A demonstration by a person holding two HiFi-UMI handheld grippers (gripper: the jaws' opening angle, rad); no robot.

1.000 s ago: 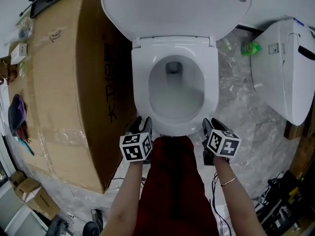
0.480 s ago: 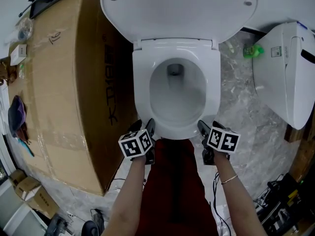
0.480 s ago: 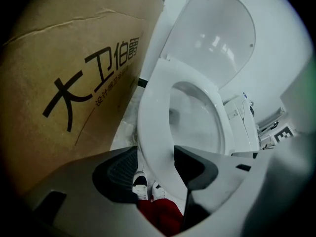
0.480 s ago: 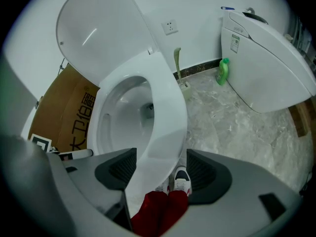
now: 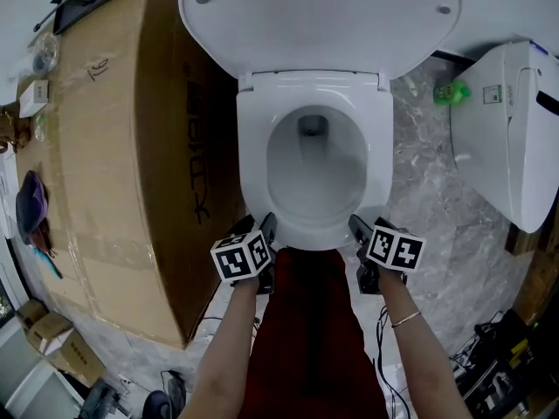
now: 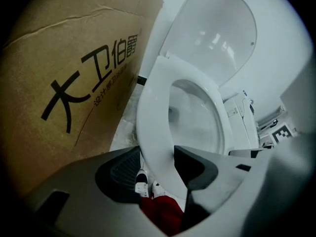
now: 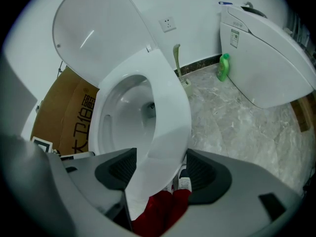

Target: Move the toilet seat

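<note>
Marble floor (image 5: 437,190); toilet seat (image 5: 253,147) inside spread jaws: left gripper (image 5: 265,225), right gripper (image 5: 355,227).

The grey marble floor (image 5: 428,190) carries the toilet (image 5: 312,173), which stands directly ahead of the jaws. A large cardboard box (image 5: 113,147) lies on the floor to their left. A green bottle (image 5: 448,91) stands far ahead on the right, near another white toilet unit (image 5: 507,120).

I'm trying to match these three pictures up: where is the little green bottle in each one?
Head view: green bottle, upper right, right of the toilet bowl.
Left gripper view: not in it.
Right gripper view: upper right, standing on the grey floor.
Shared landmark: the raised toilet lid.
</note>
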